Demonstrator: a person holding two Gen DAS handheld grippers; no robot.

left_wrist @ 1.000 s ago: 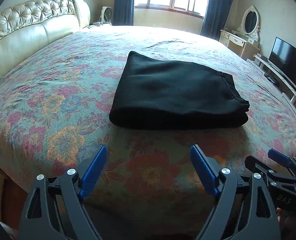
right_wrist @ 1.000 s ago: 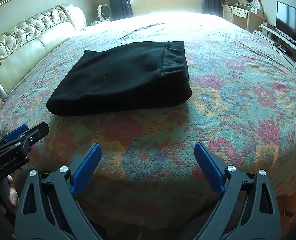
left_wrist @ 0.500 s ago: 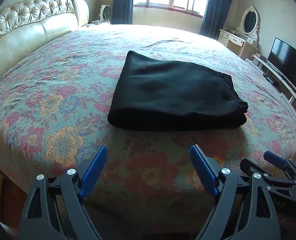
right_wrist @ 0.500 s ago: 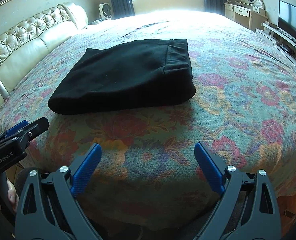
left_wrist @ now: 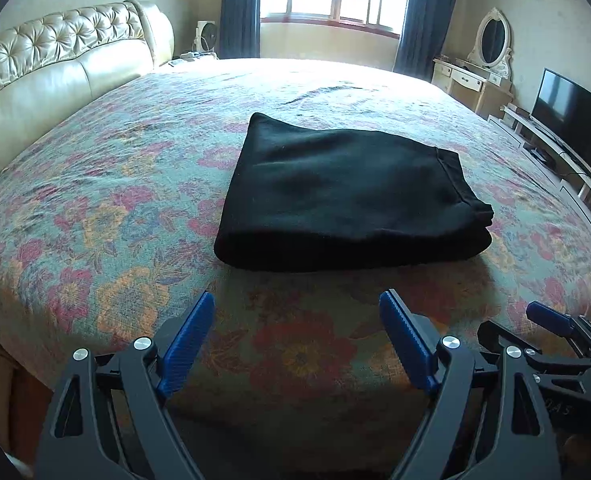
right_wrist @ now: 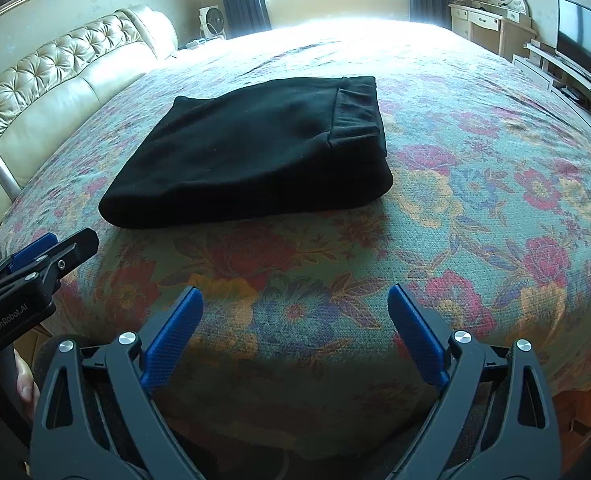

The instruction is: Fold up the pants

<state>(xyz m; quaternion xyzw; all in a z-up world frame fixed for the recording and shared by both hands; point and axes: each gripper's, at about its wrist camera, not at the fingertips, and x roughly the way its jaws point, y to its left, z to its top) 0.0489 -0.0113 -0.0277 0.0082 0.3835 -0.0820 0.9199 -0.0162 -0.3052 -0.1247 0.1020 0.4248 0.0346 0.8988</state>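
Black pants (left_wrist: 347, 196) (right_wrist: 251, 156) lie folded into a thick rectangle on the floral bedspread, waistband at the right end. My left gripper (left_wrist: 297, 304) hovers over the bed's near edge, well short of the pants, open with nothing between its blue pads. My right gripper (right_wrist: 295, 300) stands the same way, open and empty, a little right of the pants' near fold. Each gripper shows in the other's view: the right one (left_wrist: 551, 328) at lower right, the left one (right_wrist: 51, 248) at lower left.
The bed (left_wrist: 95, 200) has a cream tufted headboard (left_wrist: 55, 64) on the left. A dresser with oval mirror (left_wrist: 491, 52) and a television (left_wrist: 575, 120) on a low stand line the right wall. A window with dark curtains is at the back.
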